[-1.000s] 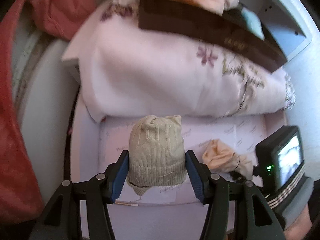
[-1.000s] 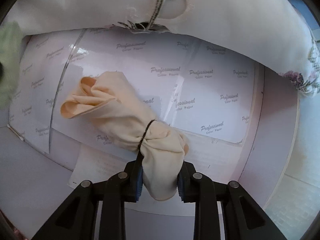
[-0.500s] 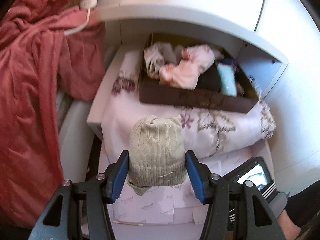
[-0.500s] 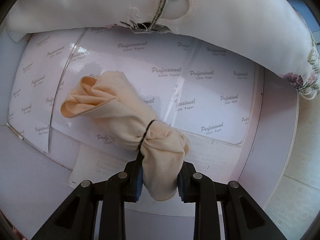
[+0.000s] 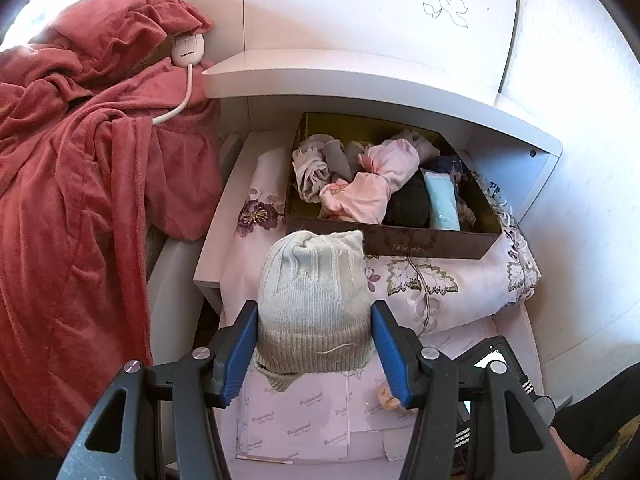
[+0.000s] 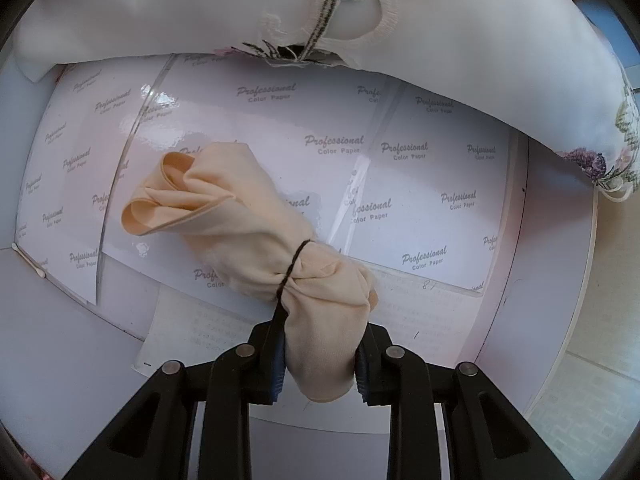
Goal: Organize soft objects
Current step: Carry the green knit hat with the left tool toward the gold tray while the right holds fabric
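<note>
My left gripper (image 5: pixel 314 354) is shut on a pale green knitted hat (image 5: pixel 314 300), held up in the air in front of a brown box (image 5: pixel 394 236) full of rolled soft garments. The box rests on a folded floral cloth (image 5: pixel 440 292) inside a white shelf. In the right wrist view, my right gripper (image 6: pixel 320 364) is shut on the tied end of a peach cloth bundle (image 6: pixel 240 220) bound with a black band. The bundle lies on glossy printed paper (image 6: pixel 420 184) lining the shelf floor, just below the folded cloth (image 6: pixel 160 12).
A red plush blanket (image 5: pixel 80 200) is heaped at the left with a white corded controller (image 5: pixel 188 50) on it. The white shelf top (image 5: pixel 360 76) overhangs the box. A cotton swab (image 6: pixel 30 260) lies at the paper's left edge. The other gripper's body (image 5: pixel 500 364) shows at lower right.
The left gripper rose and tilted up with the hat, bringing the brown box, shelf top and red blanket into view. The right gripper and the peach bundle stayed put.
</note>
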A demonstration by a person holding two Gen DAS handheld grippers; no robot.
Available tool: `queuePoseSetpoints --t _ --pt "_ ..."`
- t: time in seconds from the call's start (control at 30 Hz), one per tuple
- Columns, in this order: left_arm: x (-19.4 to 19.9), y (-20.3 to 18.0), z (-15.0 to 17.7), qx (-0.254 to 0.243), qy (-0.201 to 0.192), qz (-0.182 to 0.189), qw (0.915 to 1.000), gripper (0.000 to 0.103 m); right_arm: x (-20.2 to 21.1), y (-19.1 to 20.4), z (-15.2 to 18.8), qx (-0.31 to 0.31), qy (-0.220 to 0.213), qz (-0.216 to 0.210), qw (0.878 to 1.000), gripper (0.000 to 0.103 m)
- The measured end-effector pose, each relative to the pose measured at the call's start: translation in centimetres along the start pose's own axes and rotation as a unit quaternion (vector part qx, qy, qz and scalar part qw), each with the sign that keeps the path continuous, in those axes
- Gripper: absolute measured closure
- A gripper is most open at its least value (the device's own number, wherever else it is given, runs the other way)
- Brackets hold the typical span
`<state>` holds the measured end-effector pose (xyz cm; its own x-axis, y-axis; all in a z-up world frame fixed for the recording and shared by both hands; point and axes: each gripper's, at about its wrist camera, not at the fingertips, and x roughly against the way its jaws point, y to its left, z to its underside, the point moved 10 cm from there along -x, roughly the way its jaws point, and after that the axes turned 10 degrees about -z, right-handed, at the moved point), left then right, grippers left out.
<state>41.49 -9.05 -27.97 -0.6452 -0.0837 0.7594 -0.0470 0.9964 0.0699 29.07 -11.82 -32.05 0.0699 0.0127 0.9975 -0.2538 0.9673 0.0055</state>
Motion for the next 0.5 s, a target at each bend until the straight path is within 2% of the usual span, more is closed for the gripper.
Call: queuePoseSetpoints --t 0.5 --pt "0.73 0.44 -0.24 0.006 -0.010 -0.007 0.9999 0.046 0.20 0.04 0.03 0.000 -0.001 0.000 1.000 0.075"
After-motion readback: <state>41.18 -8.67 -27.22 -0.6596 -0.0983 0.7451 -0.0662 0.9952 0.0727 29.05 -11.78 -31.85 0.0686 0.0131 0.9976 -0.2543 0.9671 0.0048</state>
